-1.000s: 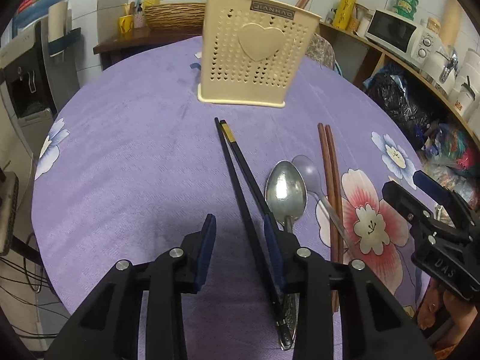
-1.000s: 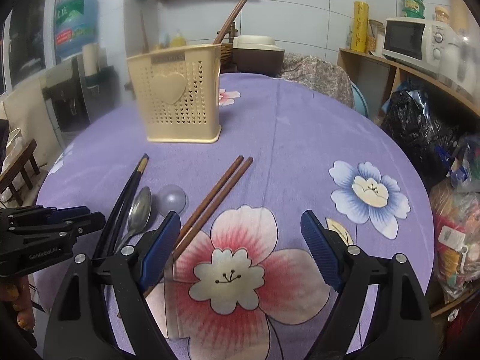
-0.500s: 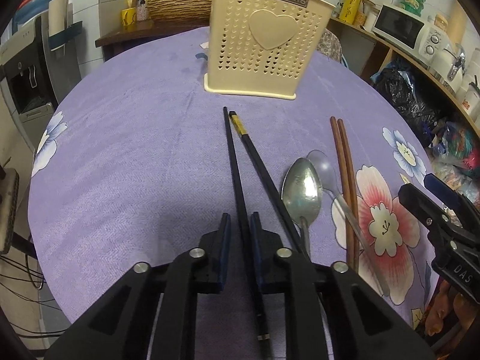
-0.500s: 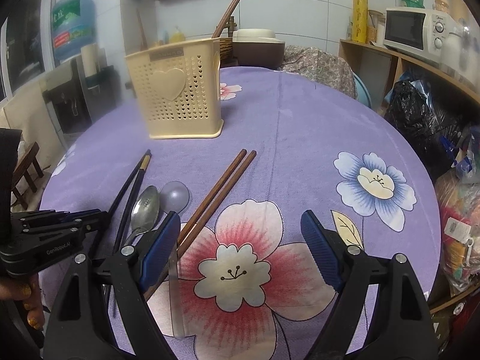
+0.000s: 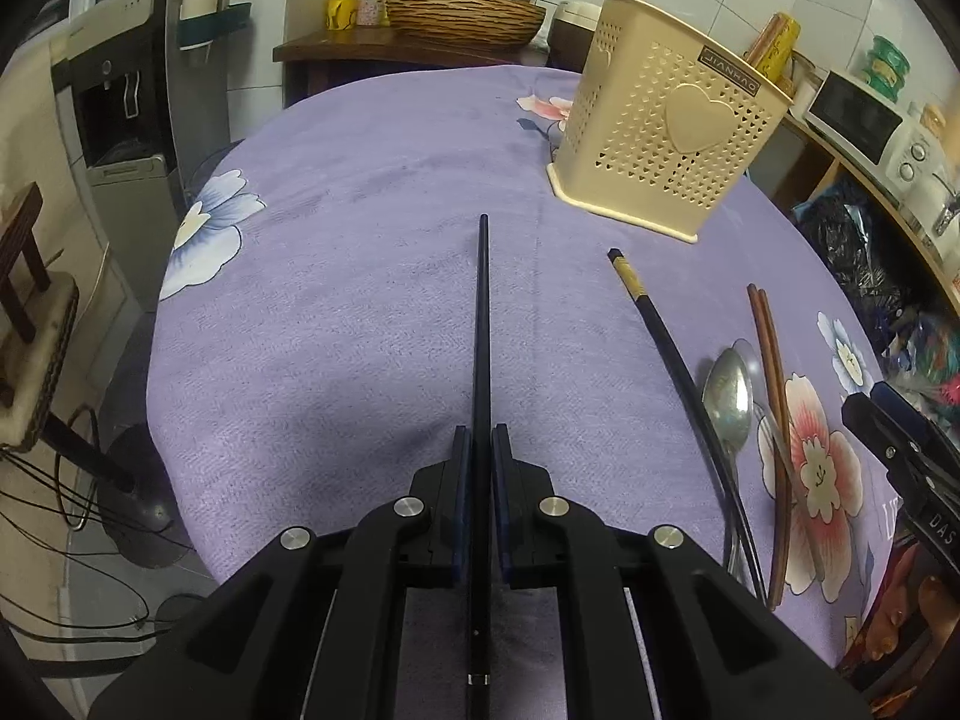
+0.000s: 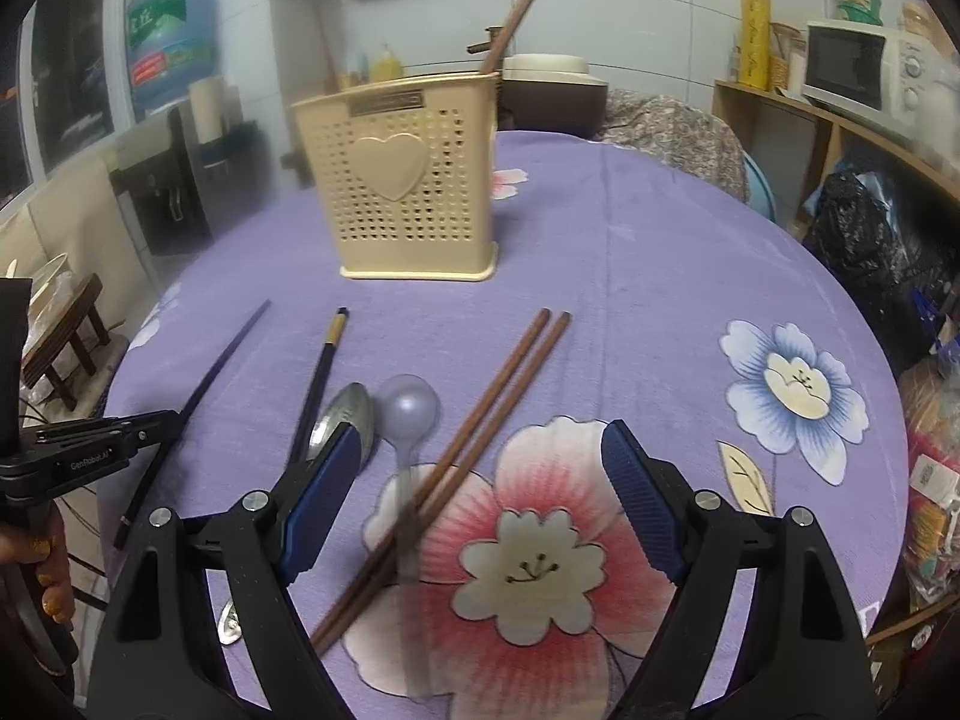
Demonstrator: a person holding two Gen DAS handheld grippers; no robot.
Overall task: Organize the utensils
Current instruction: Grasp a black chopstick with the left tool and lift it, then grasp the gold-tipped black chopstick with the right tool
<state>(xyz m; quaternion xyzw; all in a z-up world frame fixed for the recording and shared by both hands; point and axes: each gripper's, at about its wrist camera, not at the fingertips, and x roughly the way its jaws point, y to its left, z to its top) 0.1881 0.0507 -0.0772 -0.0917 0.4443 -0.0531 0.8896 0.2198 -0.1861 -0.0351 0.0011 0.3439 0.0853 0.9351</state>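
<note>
My left gripper [image 5: 478, 438] is shut on a black chopstick [image 5: 482, 324] and holds it above the purple cloth, tip pointing away; it also shows in the right wrist view [image 6: 222, 354]. The second black chopstick [image 5: 660, 330] with a gold band lies on the cloth. A metal spoon [image 5: 727, 396], a clear plastic spoon [image 6: 407, 414] and a pair of brown chopsticks [image 6: 480, 426] lie beside it. The cream perforated utensil holder [image 5: 666, 138] stands at the back, with a brown stick in it. My right gripper [image 6: 480, 480] is open and empty over the spoons and brown chopsticks.
The round table [image 5: 360, 228] has a purple flowered cloth. A shelf with a microwave [image 6: 858, 69] runs along the right. A black bag [image 6: 864, 240] sits under it. A water dispenser [image 5: 120, 120] and a small stool [image 5: 24, 312] stand left.
My left gripper closed on one black chopstick, lifted it off the cloth and swung it left, away from its pair. My right gripper stayed open in about the same place.
</note>
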